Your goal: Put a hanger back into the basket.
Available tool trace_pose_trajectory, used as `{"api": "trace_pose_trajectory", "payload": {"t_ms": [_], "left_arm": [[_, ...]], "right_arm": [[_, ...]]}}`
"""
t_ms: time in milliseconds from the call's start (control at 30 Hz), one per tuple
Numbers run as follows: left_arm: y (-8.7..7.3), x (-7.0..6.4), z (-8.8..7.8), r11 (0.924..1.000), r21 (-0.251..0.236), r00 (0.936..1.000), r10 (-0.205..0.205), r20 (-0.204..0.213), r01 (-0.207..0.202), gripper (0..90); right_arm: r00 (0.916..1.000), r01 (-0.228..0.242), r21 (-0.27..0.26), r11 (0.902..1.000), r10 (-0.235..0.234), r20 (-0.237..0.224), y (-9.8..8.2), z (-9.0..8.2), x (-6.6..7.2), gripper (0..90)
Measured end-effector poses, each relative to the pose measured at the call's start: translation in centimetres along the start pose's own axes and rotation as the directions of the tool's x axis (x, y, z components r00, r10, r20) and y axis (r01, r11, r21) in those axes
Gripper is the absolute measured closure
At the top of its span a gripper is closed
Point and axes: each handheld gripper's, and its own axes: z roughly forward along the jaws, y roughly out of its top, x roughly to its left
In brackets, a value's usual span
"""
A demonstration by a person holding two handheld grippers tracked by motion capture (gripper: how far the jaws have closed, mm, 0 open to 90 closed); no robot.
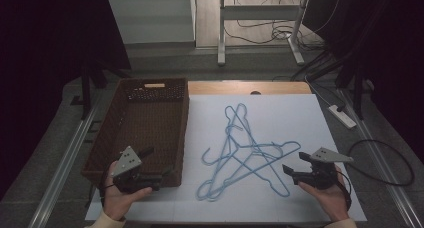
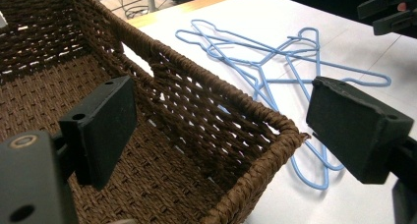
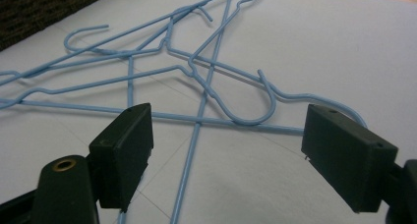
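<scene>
- On the white desk (image 1: 310, 123), seen in the high view, a tangle of light blue wire hangers (image 1: 245, 153) lies flat at about the centre, their hooks and shoulders crossing one another.
- Toward nine o'clock from the hangers stands a brown woven basket (image 1: 107, 138), its long side wall just beside the pile but apart from it.
- At about seven o'clock of the desk, the left gripper (image 1: 156, 164) is held in the person's left hand (image 1: 120, 198), over the near corner of the basket.
- Its fingers (image 2: 105, 121) stand wide, with nothing between them; in the left gripper view one finger hangs inside the basket over the woven floor and the other over the desk outside, with the basket's corner rim between them.
- At about five o'clock, the right gripper (image 1: 295, 163) is held in the person's right hand (image 1: 332, 198), just beside the near right end of the hangers.
- Its fingers (image 3: 125, 145) are also wide and hold nothing; in the right gripper view a hanger hook (image 3: 246, 113) and a long straight wire lie on the desk between and just beyond them, and whether either finger touches the wire cannot be told.
- Beyond the desk's far edge, at twelve o'clock, a stand with metal legs (image 1: 220, 43) rises from the floor among loose cables.
</scene>
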Motion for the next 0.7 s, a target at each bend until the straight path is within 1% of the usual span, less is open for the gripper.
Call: {"api": "trace_pose_trajectory", "payload": {"t_ms": [133, 167, 233, 367, 433, 500, 567, 700], "left_arm": [[0.1, 0.1, -0.1, 1.0, -0.004, 1.0, 0.0, 0.004, 0.0, 13.0], [0.1, 0.1, -0.1, 1.0, -0.004, 1.0, 0.0, 0.005, 0.0, 13.0], [0.1, 0.1, -0.1, 1.0, -0.003, 1.0, -0.001, 0.007, 0.001, 13.0], [0.1, 0.1, 0.0, 1.0, 0.0, 0.9999, 0.001, 0.01, -0.001, 13.0], [0.1, 0.1, 0.0, 1.0, 0.003, 0.9999, 0.001, 0.012, -0.001, 13.0], [0.1, 0.0, 0.0, 1.0, 0.004, 0.9999, 0.001, 0.012, -0.001, 12.9], [0.1, 0.0, 0.1, 1.0, 0.006, 0.9999, 0.001, 0.013, -0.001, 12.9], [0.1, 0.0, 0.1, 0.9999, 0.009, 0.9999, 0.005, 0.014, -0.006, 13.0]], "right_arm": [[0.9993, 0.038, 0.051, 0.998, -0.038, -0.007, 1.2, 0.5, 0.1, 22.5], [0.9987, 0.051, 0.069, 0.9963, -0.05, -0.013, 1.5, 0.7, 0.1, 22.8], [0.9964, 0.084, 0.097, 0.9917, -0.084, -0.007, 2.3, 1.2, 0.2, 23.6], [0.9916, 0.128, 0.143, 0.9814, -0.123, -0.042, 3.6, 2.5, 0.3, 24.5], [0.99, 0.137, 0.168, 0.9763, -0.129, -0.057, 4.4, 3.4, 0.1, 24.9], [0.9901, 0.134, 0.176, 0.9752, -0.125, -0.063, 4.6, 3.7, 0.0, 25.1], [0.9895, 0.138, 0.196, 0.971, -0.126, -0.071, 4.9, 4.3, -0.2, 25.1], [0.9873, 0.15, 0.236, 0.96, -0.132, -0.088, 5.3, 5.5, -0.4, 26.5]]}}
